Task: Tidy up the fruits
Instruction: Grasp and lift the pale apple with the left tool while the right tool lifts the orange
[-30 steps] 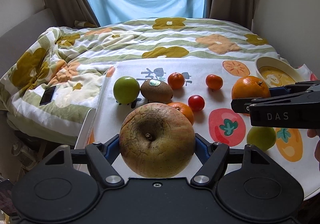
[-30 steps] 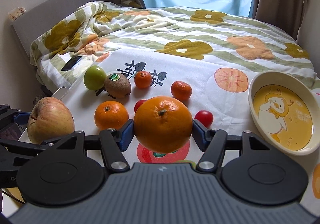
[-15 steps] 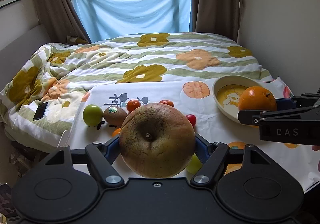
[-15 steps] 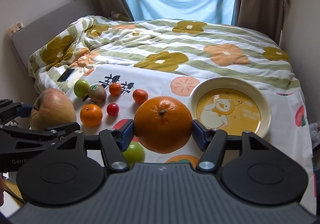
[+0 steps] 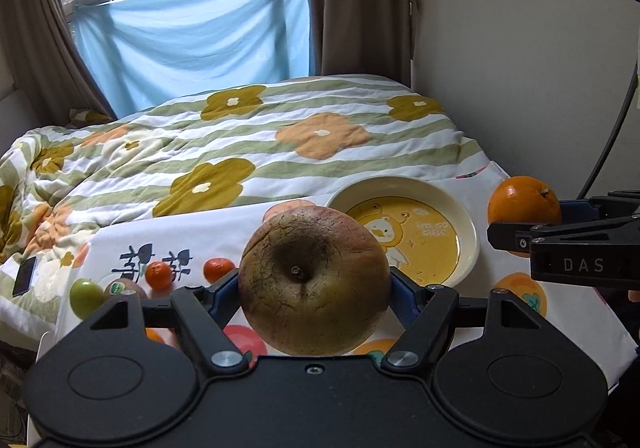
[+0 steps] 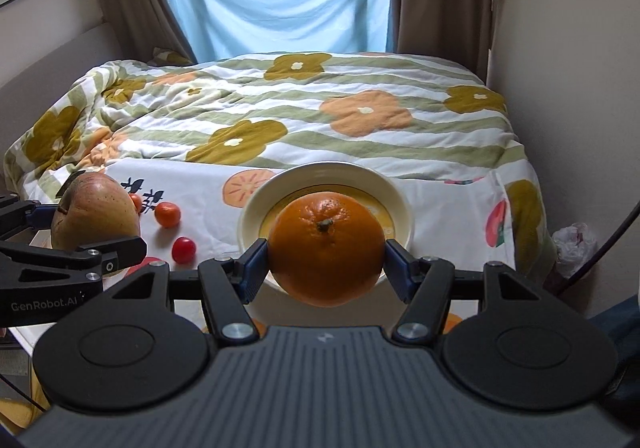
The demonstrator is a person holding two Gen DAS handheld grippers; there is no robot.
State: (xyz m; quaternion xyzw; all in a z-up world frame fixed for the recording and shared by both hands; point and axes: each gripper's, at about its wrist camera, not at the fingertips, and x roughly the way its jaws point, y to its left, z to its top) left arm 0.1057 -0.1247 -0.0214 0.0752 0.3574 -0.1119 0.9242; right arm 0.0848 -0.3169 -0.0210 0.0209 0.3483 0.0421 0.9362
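My left gripper (image 5: 315, 284) is shut on a large brownish apple (image 5: 314, 280), held above the white fruit-print cloth (image 5: 240, 228). My right gripper (image 6: 325, 252) is shut on a big orange (image 6: 325, 248), held in the air in front of the cream bowl (image 6: 396, 199) with a yellow duck picture. The bowl (image 5: 468, 224) holds nothing in the left wrist view. The orange (image 5: 524, 201) and right gripper show at the right there; the apple (image 6: 96, 213) shows at the left of the right wrist view.
On the cloth lie a green fruit (image 5: 86, 294), a kiwi (image 5: 124, 288), small mandarins (image 5: 158, 275) (image 6: 167, 214) and a cherry tomato (image 6: 184, 250). A phone (image 5: 24, 276) lies on the flowered duvet (image 5: 280, 135). A wall stands at the right.
Both grippers have risen and moved right toward the bowl, each still holding its fruit. The loose fruits now lie lower left in both views.
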